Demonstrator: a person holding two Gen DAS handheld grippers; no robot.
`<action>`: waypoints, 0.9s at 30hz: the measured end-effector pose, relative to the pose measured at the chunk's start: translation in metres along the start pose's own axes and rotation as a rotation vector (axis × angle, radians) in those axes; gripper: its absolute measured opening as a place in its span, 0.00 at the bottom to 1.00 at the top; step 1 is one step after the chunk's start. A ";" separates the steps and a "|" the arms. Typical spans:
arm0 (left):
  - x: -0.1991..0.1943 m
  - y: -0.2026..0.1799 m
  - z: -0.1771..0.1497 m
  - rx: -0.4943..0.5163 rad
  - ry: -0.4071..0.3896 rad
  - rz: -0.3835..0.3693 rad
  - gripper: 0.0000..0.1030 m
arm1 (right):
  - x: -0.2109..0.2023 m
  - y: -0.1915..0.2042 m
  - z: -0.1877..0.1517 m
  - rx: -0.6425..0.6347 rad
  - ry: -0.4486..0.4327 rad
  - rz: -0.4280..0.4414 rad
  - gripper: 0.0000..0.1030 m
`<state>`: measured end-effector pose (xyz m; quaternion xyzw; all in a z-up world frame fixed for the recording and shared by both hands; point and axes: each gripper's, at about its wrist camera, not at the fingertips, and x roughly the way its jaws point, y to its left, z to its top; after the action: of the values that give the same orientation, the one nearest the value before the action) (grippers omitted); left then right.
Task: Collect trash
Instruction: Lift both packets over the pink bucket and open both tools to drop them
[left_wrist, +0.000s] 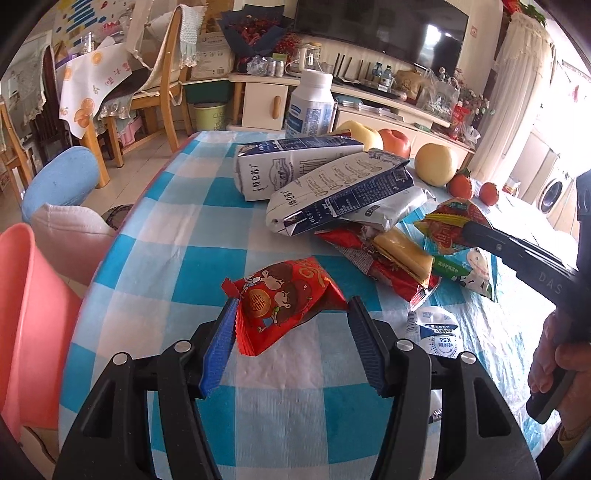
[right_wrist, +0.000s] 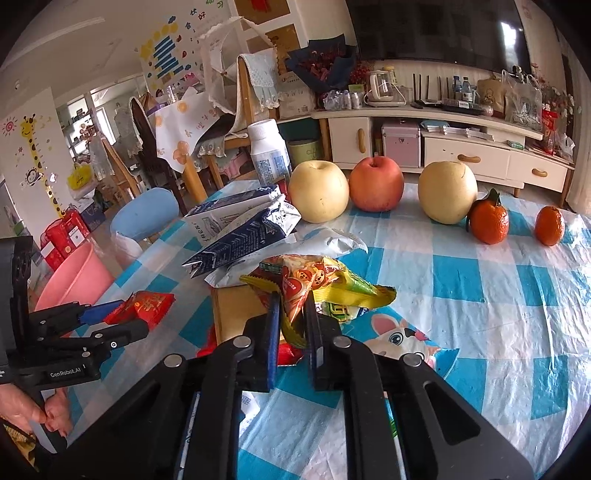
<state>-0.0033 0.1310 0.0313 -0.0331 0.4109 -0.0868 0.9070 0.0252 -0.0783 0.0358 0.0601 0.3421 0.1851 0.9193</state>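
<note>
— Surface and room condition?

— A round table covered with a blue-and-white checked plastic cloth (left_wrist: 192, 236) is recorded. A television cabinet in cream with wooden handles (right_wrist: 465, 155) is seen behind it, a dark television screen (left_wrist: 384, 26) above. A pink plastic basin (left_wrist: 26, 317) is noted beside the table's left edge.

— Trash?

— Two flattened blue-and-white milk cartons (left_wrist: 332, 184) are piled mid-table, snack wrappers lying just beside them. Pears, a red apple and small oranges are lined up behind.

— Grippers?

— The left gripper (left_wrist: 291, 325) is held spread, a red cartoon-printed snack wrapper (left_wrist: 288, 299) lying between its blue pads; contact at the left pad cannot be confirmed. The right gripper (right_wrist: 291, 317) is clamped on a crumpled yellow-and-red snack wrapper (right_wrist: 314, 284).
</note>
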 end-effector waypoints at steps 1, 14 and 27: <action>-0.003 0.002 0.000 -0.009 -0.007 -0.003 0.59 | -0.002 0.001 -0.001 -0.004 -0.005 -0.002 0.13; -0.033 0.019 0.014 -0.053 -0.082 0.010 0.59 | -0.035 0.042 -0.003 -0.056 -0.051 -0.009 0.13; -0.073 0.086 0.025 -0.200 -0.160 0.145 0.59 | -0.038 0.136 0.010 -0.189 -0.074 0.080 0.13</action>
<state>-0.0207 0.2285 0.0905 -0.1006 0.3450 0.0231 0.9329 -0.0353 0.0333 0.0985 -0.0064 0.2864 0.2507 0.9247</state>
